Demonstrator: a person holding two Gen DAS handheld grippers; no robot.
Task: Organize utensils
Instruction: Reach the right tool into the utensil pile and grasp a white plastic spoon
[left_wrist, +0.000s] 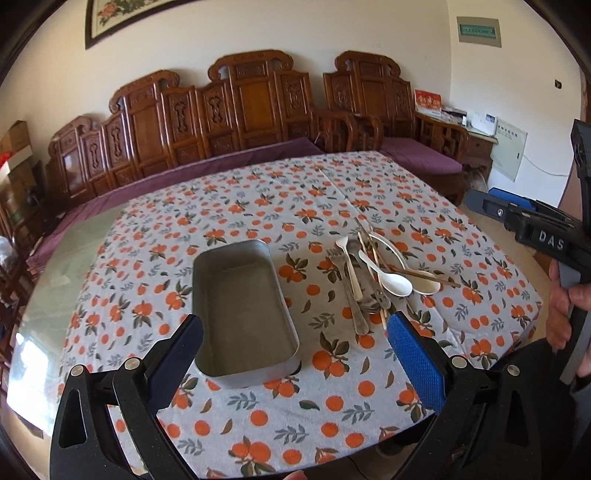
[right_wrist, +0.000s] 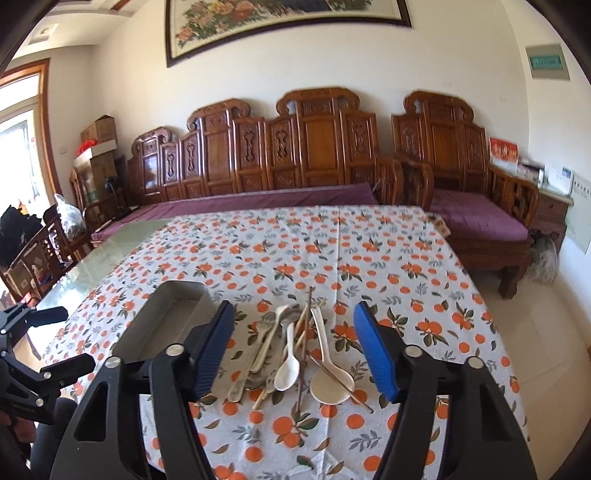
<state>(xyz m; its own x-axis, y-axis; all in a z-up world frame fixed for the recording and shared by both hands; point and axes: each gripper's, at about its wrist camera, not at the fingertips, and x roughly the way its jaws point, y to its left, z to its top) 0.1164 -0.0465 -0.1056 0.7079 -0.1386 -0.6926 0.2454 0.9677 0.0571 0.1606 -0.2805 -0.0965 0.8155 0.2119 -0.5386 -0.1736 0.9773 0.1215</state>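
On the orange-print cloth (left_wrist: 258, 206), your left gripper (left_wrist: 295, 343) hangs with its jaws spread wide and empty, framing the near end of the bare metal tray (left_wrist: 243, 314). Just right of the tray lies the utensil pile (right_wrist: 291, 354): white spoons, metal cutlery and chopsticks, crossed over one another. Your right gripper (right_wrist: 294, 352) hovers over that pile, jaws apart, nothing pinched between its blue pads (right_wrist: 376, 354). A carved wooden bench (right_wrist: 295, 147) lines the wall behind.

Carved wooden sofa (right_wrist: 295, 155) with purple cushions (right_wrist: 476, 218) lines a cream wall (right_wrist: 110, 85) under a framed painting (right_wrist: 280, 26).
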